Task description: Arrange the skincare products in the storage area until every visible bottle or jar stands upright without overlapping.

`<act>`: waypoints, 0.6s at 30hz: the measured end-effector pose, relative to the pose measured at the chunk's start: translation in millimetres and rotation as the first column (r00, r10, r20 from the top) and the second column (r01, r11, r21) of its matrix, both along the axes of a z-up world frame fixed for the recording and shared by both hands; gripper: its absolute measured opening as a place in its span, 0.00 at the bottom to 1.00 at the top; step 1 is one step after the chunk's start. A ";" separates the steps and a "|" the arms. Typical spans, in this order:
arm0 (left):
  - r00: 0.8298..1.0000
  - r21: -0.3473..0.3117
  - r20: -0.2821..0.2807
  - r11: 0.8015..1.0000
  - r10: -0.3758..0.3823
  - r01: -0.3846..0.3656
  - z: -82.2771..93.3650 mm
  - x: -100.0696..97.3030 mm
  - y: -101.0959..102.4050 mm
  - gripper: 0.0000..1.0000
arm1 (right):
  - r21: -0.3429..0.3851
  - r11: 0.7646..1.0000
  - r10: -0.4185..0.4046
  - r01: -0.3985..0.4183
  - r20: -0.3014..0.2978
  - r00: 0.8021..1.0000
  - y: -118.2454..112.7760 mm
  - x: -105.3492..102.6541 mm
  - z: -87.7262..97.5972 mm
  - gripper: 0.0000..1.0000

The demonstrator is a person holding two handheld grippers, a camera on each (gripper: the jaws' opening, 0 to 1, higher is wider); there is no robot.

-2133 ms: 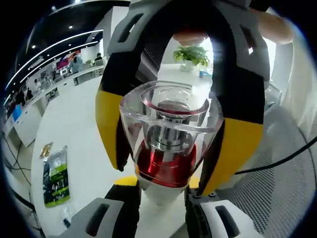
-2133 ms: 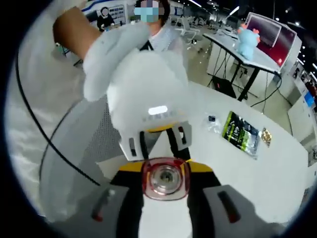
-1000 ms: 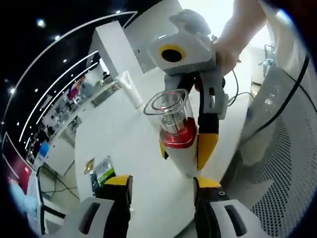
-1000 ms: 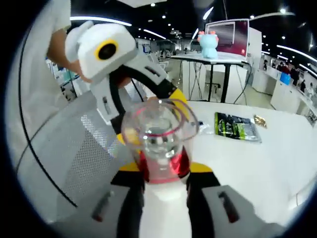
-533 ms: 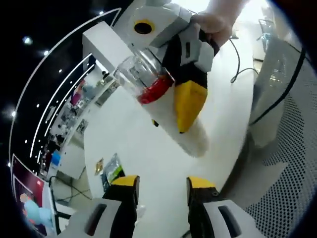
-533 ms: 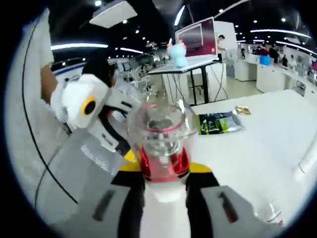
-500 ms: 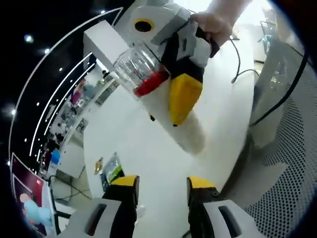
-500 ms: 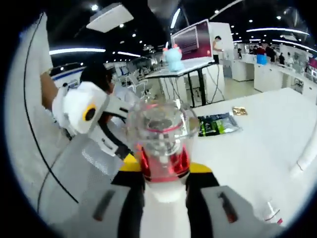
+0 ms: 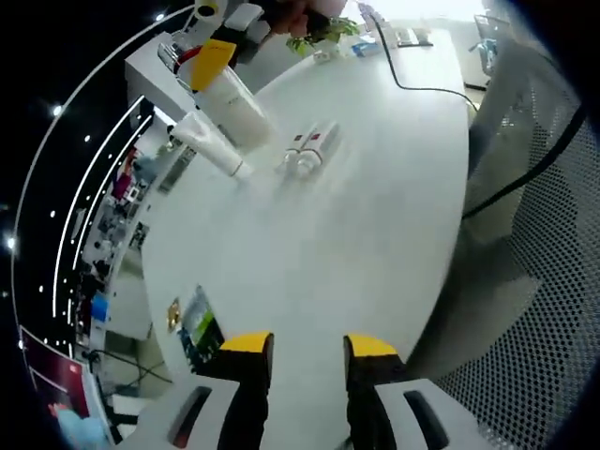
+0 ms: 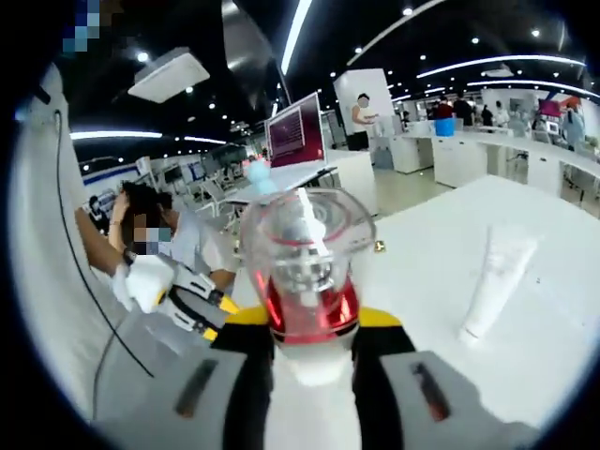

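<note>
1. In the right gripper view, one bottle (image 10: 305, 281) with a clear cap, a red collar and a white body is pinched between the right tongs (image 10: 305, 323) and is seen end-on, cap pointing away from the camera.
2. In the same view, one white tube (image 10: 489, 281) is seen on the white bench (image 10: 422, 272), to the right of the held bottle and well apart from it; its narrow capped end rests on the bench surface.
3. The left tongs (image 10: 192, 305) are seen at the left of the right gripper view, held in a person's hand, away from the bottle.
4. In the left gripper view, the left tongs (image 9: 307, 349) are spread, with nothing between the two yellow-tipped jaws; bare bench (image 9: 328, 244) is seen beyond them.
5. Far across the bench in that view, the held bottle (image 9: 234, 103) is seen beside the white tube (image 9: 211, 145).
6. Two small items (image 9: 307, 150) with red marks lie side by side near the tube; what they are cannot be told.
7. One green-and-black packet (image 9: 199, 330) lies flat near the bench's edge, with one small gold wrapper (image 9: 173, 312) just beside it.
</note>
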State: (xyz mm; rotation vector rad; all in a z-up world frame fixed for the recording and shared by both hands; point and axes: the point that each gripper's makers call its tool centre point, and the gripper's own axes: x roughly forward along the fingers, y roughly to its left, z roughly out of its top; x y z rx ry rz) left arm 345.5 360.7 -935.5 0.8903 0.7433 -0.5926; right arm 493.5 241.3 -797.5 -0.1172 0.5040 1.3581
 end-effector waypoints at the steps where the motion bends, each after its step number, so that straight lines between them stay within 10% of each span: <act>1: 1.000 -0.008 0.005 1.000 -0.003 0.003 1.1 0.4 -1.0 0.31 | -0.014 1.000 -0.005 0.005 0.012 1.000 -3.9 4.3 -0.2 0.30; 9: 1.000 -0.089 -0.008 0.996 -0.021 0.020 -1.2 -2.1 -14.0 0.18 | -0.071 0.995 -0.058 0.064 0.080 0.995 -36.0 50.1 -3.2 0.30; 18: 1.000 -0.124 0.002 0.992 0.005 -0.005 -0.7 1.4 -14.5 0.27 | -0.163 0.982 -0.078 0.099 0.130 0.988 -55.9 100.5 -32.4 0.30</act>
